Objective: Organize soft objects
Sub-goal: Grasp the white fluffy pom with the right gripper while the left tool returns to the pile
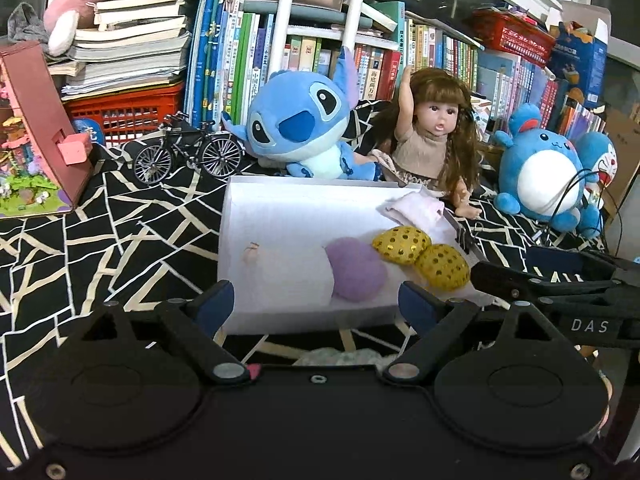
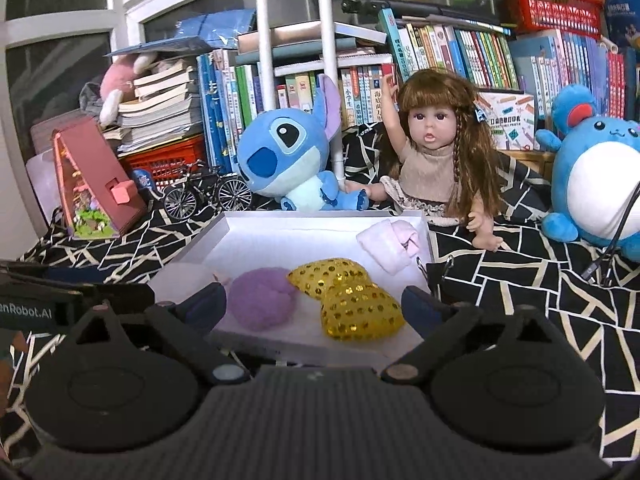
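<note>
Black cloth with pale geometric lines (image 2: 520,280) is spread under a white tray (image 2: 248,236), backed by shelved books (image 2: 440,52). Only in the right wrist view is the tray's rim seen whole; only in the left wrist view is a second blue toy (image 1: 600,160) seen behind the round plush (image 1: 540,176). Inside the tray a purple pad (image 2: 260,304), two gold sequined cushions (image 2: 356,308) and a folded pink cloth (image 2: 394,242) are seen, the touching cushions aligned diagonally toward the near right corner. Left gripper (image 1: 316,304) and right gripper (image 2: 314,306) are spread wide, nothing grasped.
</note>
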`<move>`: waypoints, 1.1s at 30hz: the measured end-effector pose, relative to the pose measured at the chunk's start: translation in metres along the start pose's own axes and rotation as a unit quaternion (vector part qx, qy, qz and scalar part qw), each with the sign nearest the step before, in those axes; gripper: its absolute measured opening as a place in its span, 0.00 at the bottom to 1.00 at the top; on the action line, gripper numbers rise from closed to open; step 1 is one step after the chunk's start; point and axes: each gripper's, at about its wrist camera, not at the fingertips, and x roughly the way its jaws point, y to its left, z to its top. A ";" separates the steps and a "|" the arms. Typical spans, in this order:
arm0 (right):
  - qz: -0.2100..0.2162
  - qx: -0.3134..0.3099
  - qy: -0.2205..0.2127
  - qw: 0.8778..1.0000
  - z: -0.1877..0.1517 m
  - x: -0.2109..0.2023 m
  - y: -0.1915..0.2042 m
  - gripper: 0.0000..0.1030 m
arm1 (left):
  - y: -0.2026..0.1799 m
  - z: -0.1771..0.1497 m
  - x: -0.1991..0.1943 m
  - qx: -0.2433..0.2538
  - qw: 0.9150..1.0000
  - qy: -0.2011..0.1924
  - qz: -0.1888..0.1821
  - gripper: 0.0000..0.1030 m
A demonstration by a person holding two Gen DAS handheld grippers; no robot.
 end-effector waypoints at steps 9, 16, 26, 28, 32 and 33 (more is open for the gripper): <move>-0.005 -0.029 -0.011 0.999 -0.022 -0.017 0.006 0.99 | 0.012 -0.024 -0.017 -0.008 1.000 -0.004 0.013 0.88; -0.012 -0.047 -0.012 0.999 -0.040 -0.024 0.010 1.00 | 0.025 -0.041 -0.027 -0.022 0.999 -0.022 0.038 0.88; -0.020 -0.042 -0.007 0.999 -0.062 -0.029 0.008 1.00 | 0.036 -0.068 -0.032 -0.015 0.997 -0.028 0.073 0.89; -0.021 -0.041 -0.008 0.999 -0.065 -0.029 0.006 1.00 | 0.038 -0.073 -0.030 -0.021 0.997 -0.024 0.070 0.90; -0.023 -0.034 -0.005 0.999 -0.070 -0.030 0.003 1.00 | 0.041 -0.079 -0.031 -0.034 0.997 -0.026 0.060 0.91; -0.023 -0.032 -0.003 0.999 -0.071 -0.030 0.002 1.00 | 0.040 -0.081 -0.032 -0.034 0.997 -0.027 0.059 0.91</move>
